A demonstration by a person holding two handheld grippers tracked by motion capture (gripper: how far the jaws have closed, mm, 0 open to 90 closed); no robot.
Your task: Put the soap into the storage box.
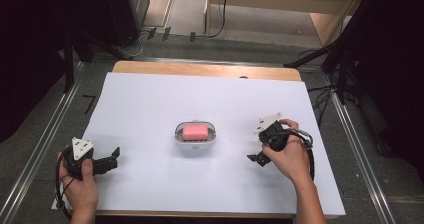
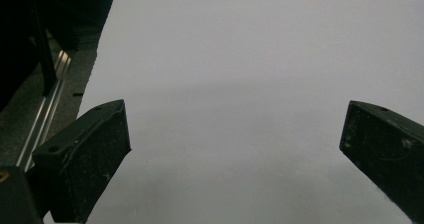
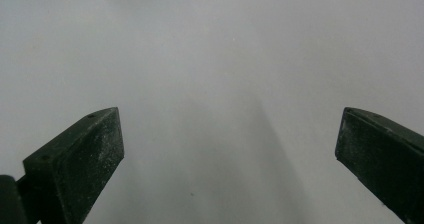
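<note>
A pink soap bar [image 1: 194,132] lies in a white soap dish [image 1: 195,143] at the middle of the white table cover [image 1: 200,99]. My left gripper [image 1: 114,158] rests near the front left corner, held by a hand, its jaws pointing right toward the dish. In the left gripper view that gripper [image 2: 235,139] is open over bare white cover. My right gripper [image 1: 256,153] sits to the right of the dish in the other hand. In the right gripper view the gripper [image 3: 230,139] is also open with nothing between its jaws.
A wooden table edge [image 1: 205,70] shows beyond the cover. Metal rails [image 1: 47,134] run along both sides on the grey floor. Black stand legs [image 1: 325,54] and cables lie at the back right, dark equipment [image 1: 120,14] at the back left.
</note>
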